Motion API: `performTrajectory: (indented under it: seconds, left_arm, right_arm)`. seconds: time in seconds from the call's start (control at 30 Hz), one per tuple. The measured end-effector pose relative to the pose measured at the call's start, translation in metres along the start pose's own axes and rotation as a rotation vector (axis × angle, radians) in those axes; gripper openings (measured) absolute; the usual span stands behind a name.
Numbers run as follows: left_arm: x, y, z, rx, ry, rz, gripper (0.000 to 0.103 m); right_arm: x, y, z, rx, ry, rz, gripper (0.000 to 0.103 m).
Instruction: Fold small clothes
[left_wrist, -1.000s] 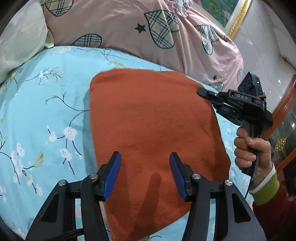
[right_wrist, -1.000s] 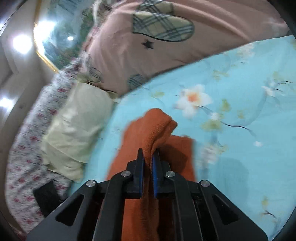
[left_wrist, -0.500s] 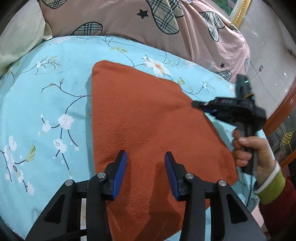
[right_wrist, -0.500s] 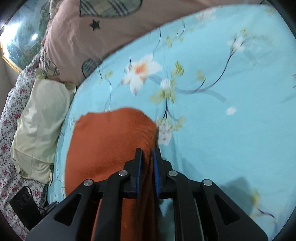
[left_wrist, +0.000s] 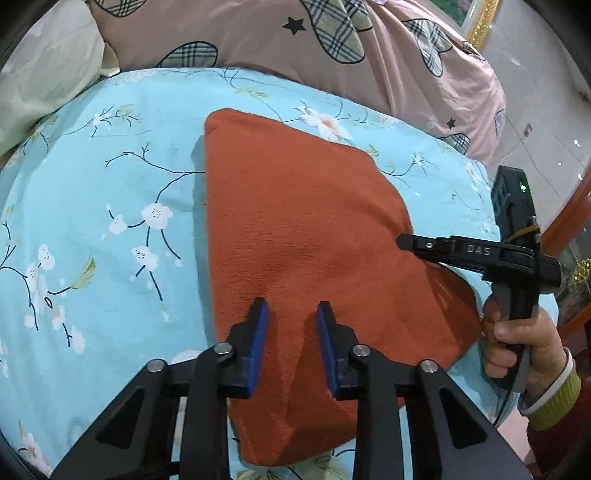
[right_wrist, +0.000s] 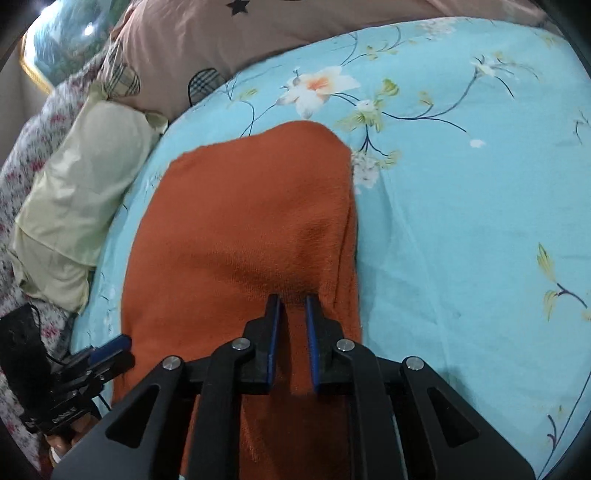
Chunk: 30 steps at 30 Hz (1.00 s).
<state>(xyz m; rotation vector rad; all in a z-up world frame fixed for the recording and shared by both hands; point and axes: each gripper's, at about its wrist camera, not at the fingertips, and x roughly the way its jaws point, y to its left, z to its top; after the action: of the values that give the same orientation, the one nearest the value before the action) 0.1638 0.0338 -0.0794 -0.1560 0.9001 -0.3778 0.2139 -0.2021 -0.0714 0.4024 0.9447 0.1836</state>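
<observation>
An orange knitted cloth (left_wrist: 303, 229) lies folded on the light blue flowered bedsheet (left_wrist: 92, 206); it also shows in the right wrist view (right_wrist: 240, 229). My left gripper (left_wrist: 290, 314) is open and empty, its jaws hovering over the cloth's near edge. My right gripper (right_wrist: 293, 302) has its jaws a small gap apart over the cloth's right side, holding nothing I can see. In the left wrist view the right gripper (left_wrist: 406, 242) rests at the cloth's right edge. The left gripper shows in the right wrist view (right_wrist: 114, 345) at the cloth's left edge.
A pink quilt with plaid hearts (left_wrist: 295, 44) lies along the far side of the bed. A pale yellow pillow (right_wrist: 81, 192) lies at the left, over a floral bedcover (right_wrist: 22, 166). A wooden edge (left_wrist: 569, 221) is at the right.
My right gripper has carried the cloth's corner down onto the bed and its jaws have parted slightly, letting the cloth go. My left gripper's jaws have narrowed and moved closer over the cloth.
</observation>
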Motion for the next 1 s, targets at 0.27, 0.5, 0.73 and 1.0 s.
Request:
performTrajectory:
  seconds: [0.27,0.5,0.73,1.0]
  left_arm:
    - [-0.029,-0.005,-0.009,-0.012,-0.028,-0.019,0.024]
    - [-0.023,-0.015,-0.044,0.02,0.048,0.029,0.029]
    - [-0.03,-0.022,-0.049,0.037,0.036,0.082,0.03]
    - [-0.062,-0.027,-0.071,0.023,0.011,0.149,0.057]
  right_arm:
    - [-0.049,0.037,-0.034,-0.102,-0.024,0.026,0.017]
    - [-0.028,0.025,-0.077,-0.13,0.037,-0.041,0.018]
    - [-0.056,0.035,-0.083,-0.133,0.008,-0.047,0.019]
    - [-0.097,0.042,-0.115,-0.156,-0.024,-0.058,0.032]
